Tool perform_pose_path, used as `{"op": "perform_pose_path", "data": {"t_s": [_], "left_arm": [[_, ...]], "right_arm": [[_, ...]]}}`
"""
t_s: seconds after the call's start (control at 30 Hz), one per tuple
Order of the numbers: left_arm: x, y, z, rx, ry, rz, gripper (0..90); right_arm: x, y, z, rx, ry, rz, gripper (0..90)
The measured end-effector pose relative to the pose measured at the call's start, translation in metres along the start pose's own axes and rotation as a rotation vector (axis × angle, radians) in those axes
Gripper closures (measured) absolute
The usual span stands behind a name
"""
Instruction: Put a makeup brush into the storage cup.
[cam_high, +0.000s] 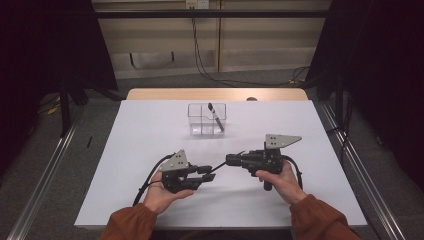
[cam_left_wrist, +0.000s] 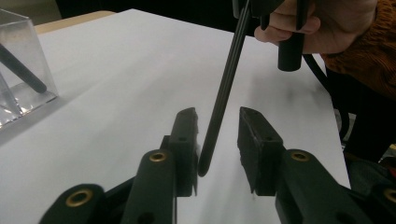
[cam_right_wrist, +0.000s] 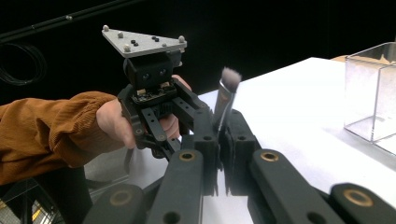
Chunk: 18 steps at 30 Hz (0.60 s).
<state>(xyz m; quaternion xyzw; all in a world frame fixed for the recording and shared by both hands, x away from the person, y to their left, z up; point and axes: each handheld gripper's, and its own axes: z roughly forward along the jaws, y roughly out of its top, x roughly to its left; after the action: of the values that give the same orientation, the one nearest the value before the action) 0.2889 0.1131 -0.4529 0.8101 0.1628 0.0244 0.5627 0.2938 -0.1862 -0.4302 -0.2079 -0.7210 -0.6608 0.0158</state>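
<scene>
My right gripper (cam_high: 229, 159) is shut on a makeup brush (cam_high: 220, 164) near its ferrule. In the right gripper view the soft bristle tip (cam_right_wrist: 230, 75) sticks up past the shut jaws (cam_right_wrist: 220, 119). The brush's thin black handle (cam_left_wrist: 225, 93) slants down between the jaws of my left gripper (cam_left_wrist: 218, 114), which stands open around its end, the handle close to one jaw. In the high view the left gripper (cam_high: 209, 173) faces the right one just in front of the person. A clear divided organizer (cam_high: 199, 120) stands at the table's middle back with another black brush (cam_high: 216, 117) leaning in it.
The white table top (cam_high: 150, 145) spreads wide around both hands. The organizer's wall (cam_left_wrist: 28, 42) shows at the far left of the left gripper view and its corner (cam_right_wrist: 373, 93) at the right of the right gripper view. Dark curtains flank the table.
</scene>
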Motion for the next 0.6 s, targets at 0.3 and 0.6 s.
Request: {"op": "perform_pose_path", "data": {"t_s": [0.3,0.6], "left_arm": [[0.001,0.001,-0.002,-0.015,0.054,-0.023,50.6],[0.002,0.003,-0.009,-0.041,0.108,-0.046,33.0]], "right_arm": [[-0.002,0.003,-0.007,-0.004,-0.015,0.005,86.0],[-0.003,0.005,-0.012,0.008,-0.028,0.009,86.0]]}}
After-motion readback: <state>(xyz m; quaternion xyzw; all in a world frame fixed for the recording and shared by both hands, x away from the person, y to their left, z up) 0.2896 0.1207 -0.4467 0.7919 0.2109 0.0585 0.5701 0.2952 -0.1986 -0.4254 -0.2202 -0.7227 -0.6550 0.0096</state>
